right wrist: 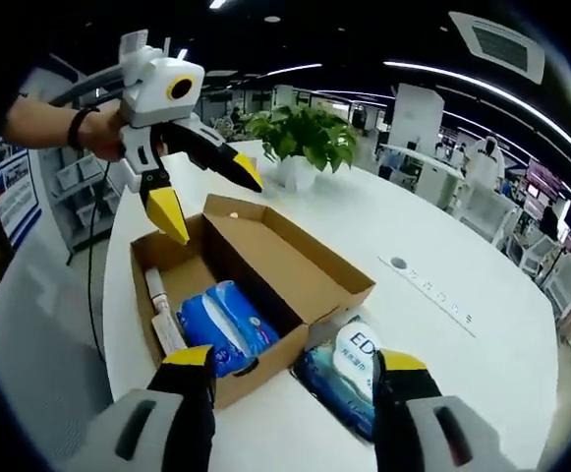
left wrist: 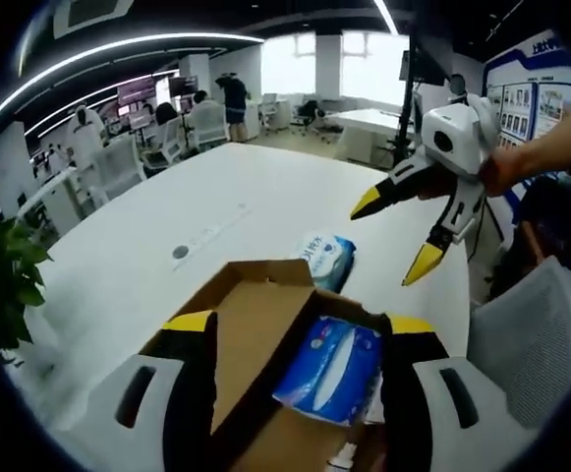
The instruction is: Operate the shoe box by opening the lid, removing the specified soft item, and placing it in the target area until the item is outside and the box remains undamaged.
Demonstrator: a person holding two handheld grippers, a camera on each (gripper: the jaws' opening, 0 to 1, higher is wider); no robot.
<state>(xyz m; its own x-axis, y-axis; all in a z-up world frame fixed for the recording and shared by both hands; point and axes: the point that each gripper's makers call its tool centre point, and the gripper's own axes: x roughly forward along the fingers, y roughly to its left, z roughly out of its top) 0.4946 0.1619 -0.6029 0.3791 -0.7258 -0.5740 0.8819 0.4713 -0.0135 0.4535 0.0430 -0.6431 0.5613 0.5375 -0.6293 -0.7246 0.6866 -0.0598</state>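
An open-plan office with ceiling light strips, desks and seated people surrounds a long white table (right wrist: pixel 482 285), and on it the cardboard shoe box (right wrist: pixel 265 261) stands with its lid (right wrist: pixel 295 258) folded back and lying open beside the tray. Inside the box lies a blue soft pack (right wrist: pixel 224 324), a tissue-type packet, with a slim white tube-like item (right wrist: pixel 162 305) along the box wall next to it; what that item is cannot be told. In the left gripper view the same blue soft pack (left wrist: pixel 329 369) sits in the box (left wrist: pixel 256 324). Just outside the box, touching or nearly touching its lid, a second blue-and-white soft pack (right wrist: pixel 349 369) rests on the table; the left gripper view shows it (left wrist: pixel 326 258) beyond the box's far edge. The left gripper (right wrist: pixel 206 192) hovers above the box's far end, jaws spread apart and holding nothing, a hand (right wrist: pixel 103 133) with a wristband gripping it. The right gripper (left wrist: pixel 393 231) hangs above the table beyond the box, jaws likewise apart and empty. A potted green plant (right wrist: pixel 305 138) stands on the table past the box, and a grey mesh chair (left wrist: pixel 531 344) sits beside the table.
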